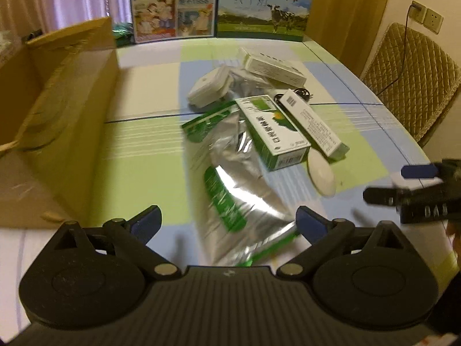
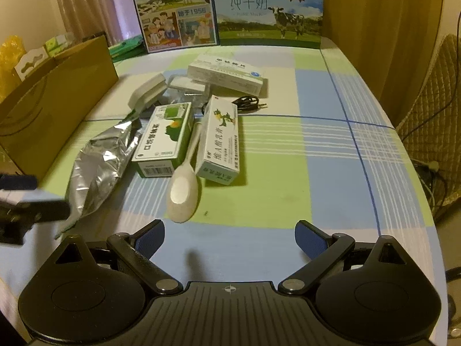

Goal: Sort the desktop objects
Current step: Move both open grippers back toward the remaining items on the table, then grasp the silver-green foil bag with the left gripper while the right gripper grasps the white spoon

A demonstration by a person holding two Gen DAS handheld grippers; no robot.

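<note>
A heap of items lies mid-table: a silver foil bag (image 1: 245, 184) (image 2: 98, 167) with green print, a green-and-white medicine box (image 1: 273, 129) (image 2: 165, 138), a long white ointment box (image 1: 314, 121) (image 2: 222, 141), a white spoon (image 1: 321, 176) (image 2: 184, 190), a white case (image 1: 209, 85) (image 2: 148, 89), another white box (image 1: 273, 66) (image 2: 227, 75) and a black cable (image 2: 249, 103). My left gripper (image 1: 229, 222) is open just above the near end of the foil bag. My right gripper (image 2: 230, 238) is open over bare tablecloth, just short of the spoon's bowl.
An open cardboard box (image 1: 60, 101) (image 2: 54, 101) stands at the left. Two milk cartons (image 1: 219, 5) (image 2: 227, 11) line the far edge. A quilted chair (image 1: 409, 80) sits right of the table. The checked tablecloth (image 2: 331, 158) is bare on the right.
</note>
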